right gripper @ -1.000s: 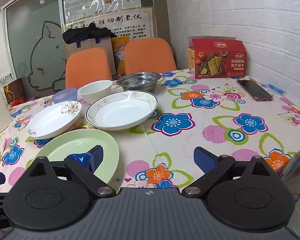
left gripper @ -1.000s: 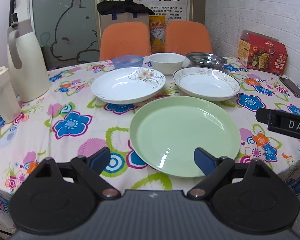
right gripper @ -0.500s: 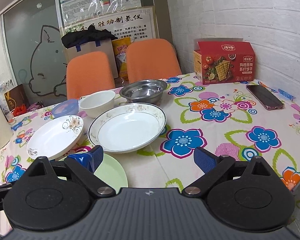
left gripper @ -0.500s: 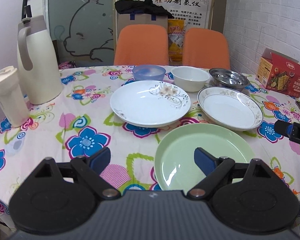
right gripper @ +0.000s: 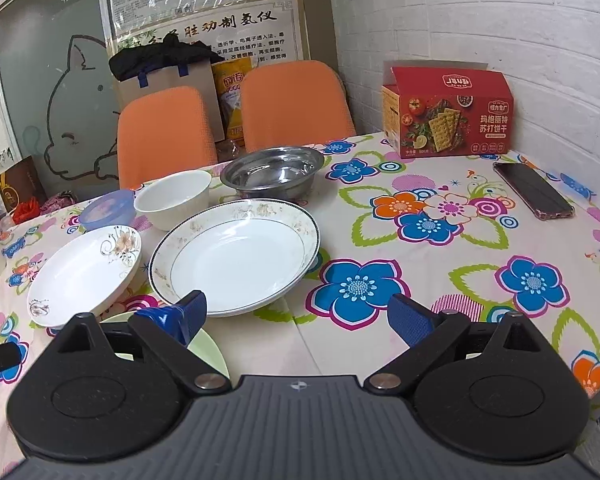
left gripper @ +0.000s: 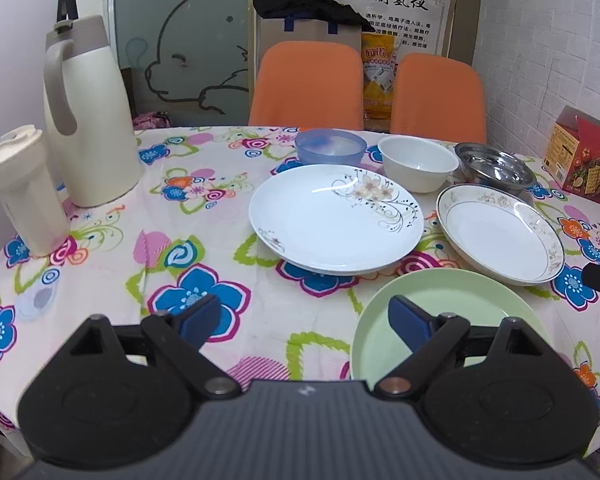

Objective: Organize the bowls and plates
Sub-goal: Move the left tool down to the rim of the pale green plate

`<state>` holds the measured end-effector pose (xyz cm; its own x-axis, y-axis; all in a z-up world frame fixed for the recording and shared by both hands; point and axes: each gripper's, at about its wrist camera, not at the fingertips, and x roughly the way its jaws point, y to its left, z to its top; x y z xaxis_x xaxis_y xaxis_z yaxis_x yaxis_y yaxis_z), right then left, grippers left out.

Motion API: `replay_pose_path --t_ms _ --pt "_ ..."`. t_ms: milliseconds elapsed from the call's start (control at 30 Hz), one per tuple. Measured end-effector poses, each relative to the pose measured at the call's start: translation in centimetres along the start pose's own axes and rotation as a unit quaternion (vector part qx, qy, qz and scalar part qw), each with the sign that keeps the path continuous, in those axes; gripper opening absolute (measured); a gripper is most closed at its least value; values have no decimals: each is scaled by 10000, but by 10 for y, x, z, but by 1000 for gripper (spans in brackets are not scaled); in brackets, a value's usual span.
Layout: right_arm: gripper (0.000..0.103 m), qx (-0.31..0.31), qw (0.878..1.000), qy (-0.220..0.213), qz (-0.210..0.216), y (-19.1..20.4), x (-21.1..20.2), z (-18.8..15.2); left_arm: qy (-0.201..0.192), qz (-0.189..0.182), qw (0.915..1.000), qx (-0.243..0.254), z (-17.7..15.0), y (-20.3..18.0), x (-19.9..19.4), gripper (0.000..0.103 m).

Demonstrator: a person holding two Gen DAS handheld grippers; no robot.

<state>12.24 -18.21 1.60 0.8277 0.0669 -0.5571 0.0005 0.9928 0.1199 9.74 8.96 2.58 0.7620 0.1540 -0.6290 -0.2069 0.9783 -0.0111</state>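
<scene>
Left hand-held gripper (left gripper: 302, 320) released, blue fingers spread wide and holding nothing, hovering low over the near edge of the desk (left gripper: 100, 240). Right finger pad (left gripper: 410, 320) already above the near-left rim of the green plate (left gripper: 460, 304); left pad over bare flowered cloth. So: green plate just ahead and to the right of this one, nearest of all the dishes. Right hand-held gripper (right gripper: 298, 316) likewise released and empty, hanging near the front of the desk, its left pad (right gripper: 180, 316) above the right edge of the same green plate (right gripper: 208, 348), only a sliver of which shows in that view. Green plate therefore lying between the two, to the right of the left one and to the left of the right one, within reach of either. Further out, straight ahead of the left one: white plate with the flower print (left gripper: 336, 218), slightly left of the gold-rimmed deep plate (left gripper: 500, 234), rims close together, touching or not hard to say. Gold-rimmed plate (right gripper: 236, 256) sitting directly ahead of the right one, clearly the nearer reach from that side. Beyond the plates, a row of bowls along the far edge: blue plastic bowl (left gripper: 330, 148), white bowl (left gripper: 418, 162), steel bowl (left gripper: 496, 162), left to right, all upright and apart. Round dishes, no long axis to line up with; probably a rim grasp from the near side, each plate taken by whichever side faces it.
</scene>
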Motion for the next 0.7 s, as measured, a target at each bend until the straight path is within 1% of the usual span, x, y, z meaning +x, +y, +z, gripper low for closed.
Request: replay_pose_path --t_ms 67,233,300,400,433,500,533,567,600,667,700 --pt "85 -35 10000 -83 42 -7 5 6 -38 77 10000 29 4 5 3 90" --pt "85 3 9991 -12 -427 -41 33 24 -160 348 9992 -81 19 27 18 90" --pt "85 80 9984 76 -562 -59 51 31 -170 391 9990 -108 24 37 29 90" --pt "85 238 9962 230 -806 -88 78 40 -163 308 9991 -227 32 62 50 90" --pt "85 275 9948 335 -923 -97 88 43 -165 369 9988 -288 35 72 59 90" --pt "85 404 9930 497 -990 -109 97 44 -137 606 9974 -365 40 91 75 90" --pt "85 505 9926 599 -923 -111 97 41 -144 642 9972 -353 39 97 79 90" --pt "85 552 9933 649 -776 -110 92 37 -144 635 9973 -333 37 104 80 90" --pt "84 555 9950 609 -559 -106 84 31 -133 593 9976 -321 33 107 79 90" --pt "85 478 9983 340 -50 -90 61 17 -116 346 9984 -426 21 111 72 90" --pt "85 403 9988 184 194 -80 49 10 -66 136 9986 -500 14 111 68 90"
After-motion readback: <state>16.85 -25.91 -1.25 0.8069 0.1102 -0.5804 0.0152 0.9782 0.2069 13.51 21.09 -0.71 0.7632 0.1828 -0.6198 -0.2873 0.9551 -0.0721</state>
